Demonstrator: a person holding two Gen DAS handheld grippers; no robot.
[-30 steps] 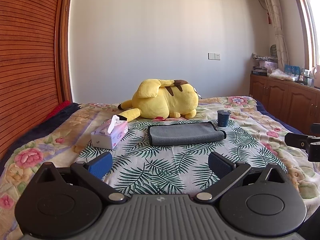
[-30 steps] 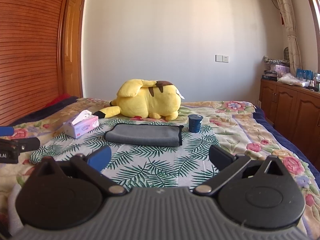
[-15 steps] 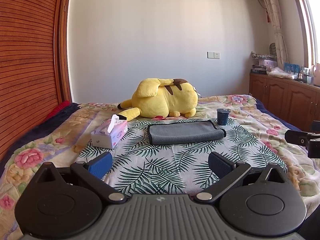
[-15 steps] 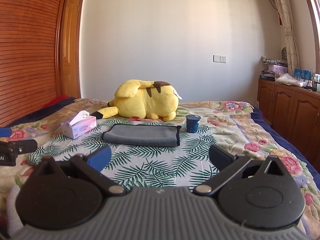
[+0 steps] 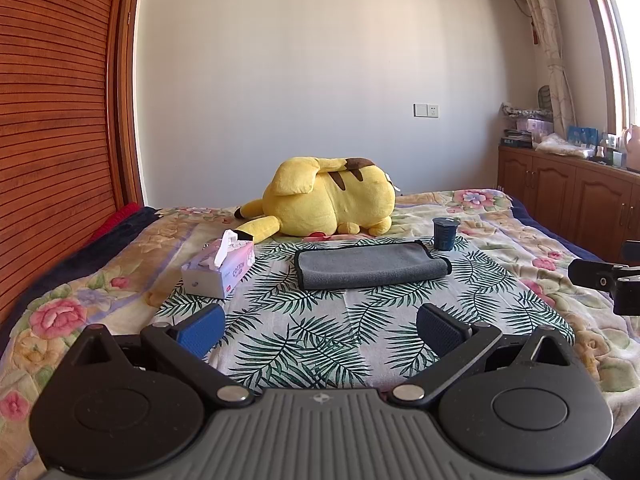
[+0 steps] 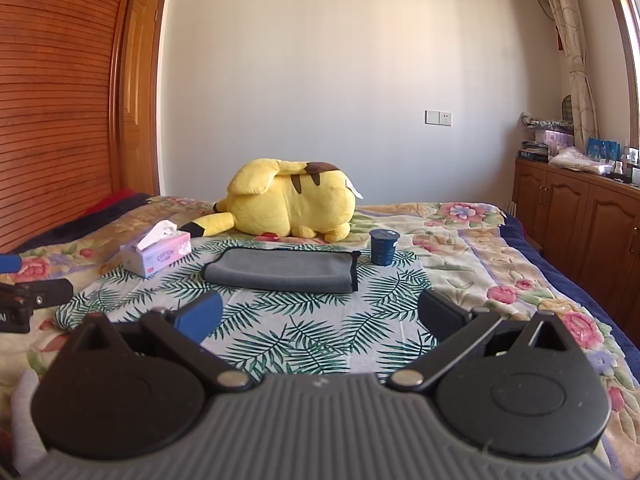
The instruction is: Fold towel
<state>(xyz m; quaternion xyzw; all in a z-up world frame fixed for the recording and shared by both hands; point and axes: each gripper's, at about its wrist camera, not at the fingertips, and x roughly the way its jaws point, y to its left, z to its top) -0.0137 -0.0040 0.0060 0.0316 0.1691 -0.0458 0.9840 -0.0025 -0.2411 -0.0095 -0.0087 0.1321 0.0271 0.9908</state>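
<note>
Grey, folded towel (image 5: 370,265) lies on the palm-leaf sheet (image 5: 320,336) of a floral-quilted bed (image 6: 500,256), ahead of both tongs. The left tongs (image 5: 320,326) and right tongs (image 6: 318,314) hover spread and empty. Beyond the towel lie a yellow plush (image 5: 332,196), tissue box (image 5: 220,270) and dark cup (image 5: 445,233).

Cut off by frame edges: right gripper (image 5: 612,280), left gripper (image 6: 24,300). Too small to tell: clutter (image 5: 568,140) atop cabinet (image 5: 560,196). Plush (image 6: 288,204) face hidden.

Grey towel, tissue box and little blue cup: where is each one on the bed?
grey towel (image 5: 370,266), left wrist view, middle of its folded top.
tissue box (image 5: 224,270), left wrist view, its pink side face.
blue cup (image 6: 383,248), right wrist view, its side wall.
</note>
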